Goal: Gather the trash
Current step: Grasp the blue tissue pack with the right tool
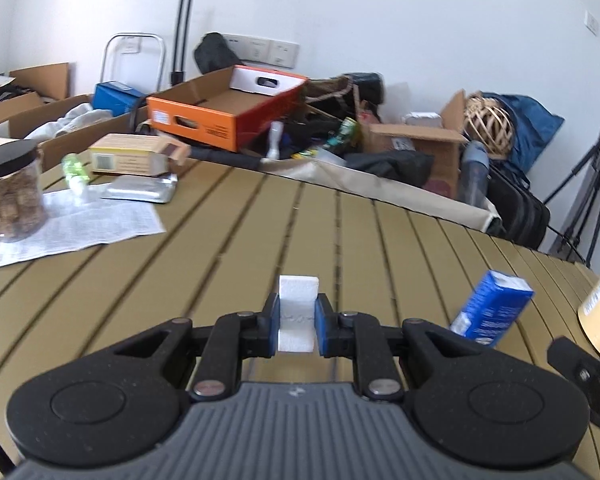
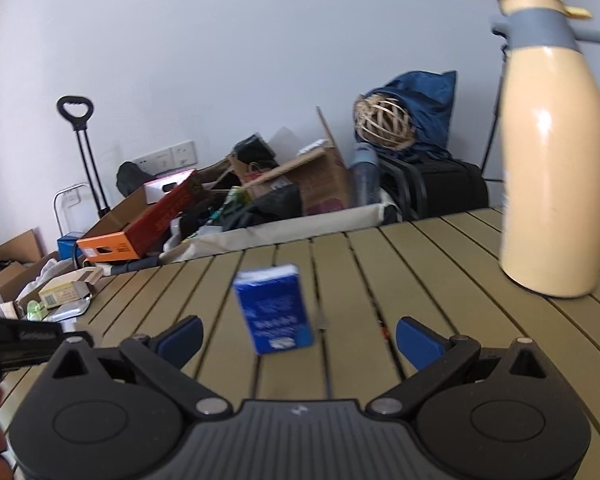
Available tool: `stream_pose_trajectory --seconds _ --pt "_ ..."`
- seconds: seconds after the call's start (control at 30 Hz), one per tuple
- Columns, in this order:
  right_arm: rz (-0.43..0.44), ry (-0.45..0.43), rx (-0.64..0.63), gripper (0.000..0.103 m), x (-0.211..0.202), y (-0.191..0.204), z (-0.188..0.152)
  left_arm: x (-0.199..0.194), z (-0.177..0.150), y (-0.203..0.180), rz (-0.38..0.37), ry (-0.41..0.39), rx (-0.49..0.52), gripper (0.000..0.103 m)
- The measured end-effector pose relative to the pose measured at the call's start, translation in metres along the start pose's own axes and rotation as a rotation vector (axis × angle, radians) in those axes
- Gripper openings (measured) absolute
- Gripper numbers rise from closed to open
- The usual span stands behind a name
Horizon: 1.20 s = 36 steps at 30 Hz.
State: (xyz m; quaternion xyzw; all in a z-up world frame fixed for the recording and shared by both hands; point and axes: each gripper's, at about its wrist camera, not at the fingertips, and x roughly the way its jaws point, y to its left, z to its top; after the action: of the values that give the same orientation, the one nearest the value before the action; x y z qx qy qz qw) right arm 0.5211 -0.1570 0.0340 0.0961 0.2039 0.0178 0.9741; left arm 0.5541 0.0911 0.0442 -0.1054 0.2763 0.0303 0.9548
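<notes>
Between the jaws of the left gripper sat a white foam block, pinched tight, so one bit of trash was picked up. Ahead of the right gripper, jaws spread wide, a blue carton waited on the counter, not yet grabbed.

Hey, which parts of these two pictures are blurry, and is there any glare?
Left wrist view: white foam block sharp, blue carton and background smeared. Right wrist view: the carton blurred, a bright glare patch on the cream jug; the slatted table bows in both views.
</notes>
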Motion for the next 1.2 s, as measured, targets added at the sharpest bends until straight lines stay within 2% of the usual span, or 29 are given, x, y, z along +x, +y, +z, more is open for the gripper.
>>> stream_pose_trajectory --seconds 0.17,0.37,0.63,0.77,0.83,0.9,1.0,1.2 --pt "-0.048 0.032 -0.104 0.103 0.026 0.032 0.006 -0.011 0.008 0.034 0.018 -0.022 -0.031 0.018" --pt "-0.164 0.099 -0.200 0.103 0.071 0.052 0.008 -0.020 0.017 0.071 0.036 -0.042 -0.098 0.018" --pt "-0.216 0.178 -0.249 0.102 0.112 0.062 0.009 -0.022 0.019 0.088 0.048 -0.044 -0.121 0.018" --pt "-0.235 0.197 -0.248 0.092 0.122 0.064 0.010 -0.023 0.019 0.091 0.054 -0.045 -0.122 0.018" --pt "-0.236 0.199 -0.248 0.080 0.125 0.065 0.010 -0.023 0.019 0.091 0.057 -0.047 -0.124 0.018" --pt "-0.232 0.201 -0.246 0.060 0.126 0.066 0.010 -0.023 0.020 0.092 0.057 -0.047 -0.126 0.018" --pt "-0.230 0.199 -0.246 0.054 0.125 0.066 0.010 -0.023 0.020 0.091 0.054 -0.046 -0.118 0.018" --pt "-0.220 0.175 -0.251 0.051 0.116 0.067 0.012 -0.029 0.020 0.087 0.050 -0.059 -0.108 0.018"
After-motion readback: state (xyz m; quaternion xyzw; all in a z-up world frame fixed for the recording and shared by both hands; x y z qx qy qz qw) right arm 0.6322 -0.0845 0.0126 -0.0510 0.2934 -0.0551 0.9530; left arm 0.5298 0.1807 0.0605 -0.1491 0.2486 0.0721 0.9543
